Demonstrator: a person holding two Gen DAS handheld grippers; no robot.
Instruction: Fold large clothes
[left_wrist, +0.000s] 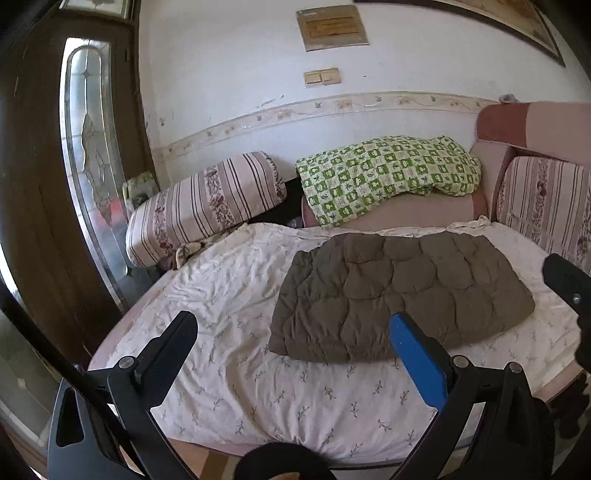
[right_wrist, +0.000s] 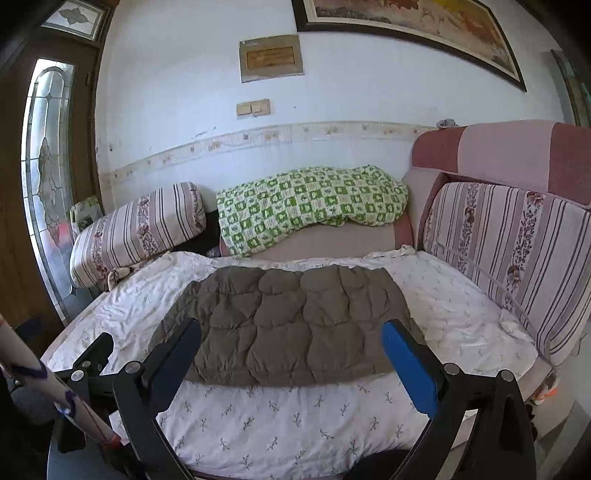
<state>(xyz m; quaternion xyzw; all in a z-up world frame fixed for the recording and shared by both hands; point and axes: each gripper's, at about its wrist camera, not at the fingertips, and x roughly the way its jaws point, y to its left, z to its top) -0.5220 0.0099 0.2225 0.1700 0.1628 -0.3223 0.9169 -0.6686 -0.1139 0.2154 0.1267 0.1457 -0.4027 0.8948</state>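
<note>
A brown quilted garment (left_wrist: 399, 295) lies folded into a flat rectangle on the white flower-print sheet (left_wrist: 236, 332) of a sofa bed. In the right wrist view the same garment (right_wrist: 288, 325) fills the middle. My left gripper (left_wrist: 295, 332) is open, held above the sheet in front of the garment's near left corner, with nothing between its fingers. My right gripper (right_wrist: 291, 339) is open too, its fingers spread wide over the garment's near edge without touching it. The right gripper's tip (left_wrist: 565, 280) shows at the right edge of the left wrist view.
A striped bolster (right_wrist: 136, 229) lies at the back left. A green checked blanket (right_wrist: 314, 206) sits on the pink armrest. A striped back cushion (right_wrist: 517, 251) lines the right side. A dark door with a glass panel (left_wrist: 92, 166) stands left. The left gripper's body (right_wrist: 92, 358) is at lower left.
</note>
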